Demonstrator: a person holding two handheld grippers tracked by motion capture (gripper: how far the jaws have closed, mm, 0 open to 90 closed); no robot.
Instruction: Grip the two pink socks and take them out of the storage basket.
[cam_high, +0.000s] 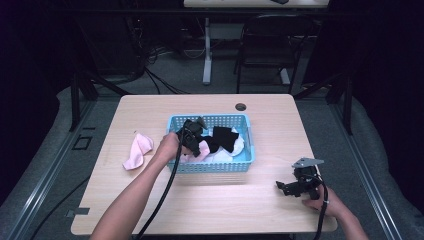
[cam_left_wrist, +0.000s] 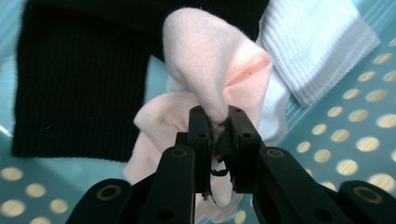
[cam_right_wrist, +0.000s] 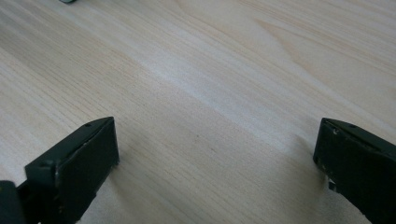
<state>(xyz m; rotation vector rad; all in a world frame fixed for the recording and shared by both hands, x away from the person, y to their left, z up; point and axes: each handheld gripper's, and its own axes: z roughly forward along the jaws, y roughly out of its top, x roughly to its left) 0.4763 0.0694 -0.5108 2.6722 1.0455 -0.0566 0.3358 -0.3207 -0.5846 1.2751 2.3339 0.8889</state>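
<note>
A light blue perforated basket (cam_high: 246, 150) sits mid-table with black, white and pink socks in it. My left gripper (cam_high: 196, 145) reaches into its left side and is shut on a pink sock (cam_left_wrist: 210, 70), whose fabric bunches up between the jaws. Beside that sock lie a black sock (cam_left_wrist: 79, 84) and a white sock (cam_left_wrist: 317, 42) on the basket floor (cam_left_wrist: 355, 140). Another pink sock (cam_high: 137, 151) rests on the table left of the basket. My right gripper (cam_high: 286, 187) stands open low over bare wood near the front right corner, its fingers (cam_right_wrist: 74, 168) wide apart.
The wooden table (cam_high: 150, 200) has a cable hole (cam_high: 241, 106) behind the basket. Cables trail from both grippers toward the front edge. A dark chair (cam_high: 270, 40) and a desk leg (cam_high: 207, 50) stand beyond the table.
</note>
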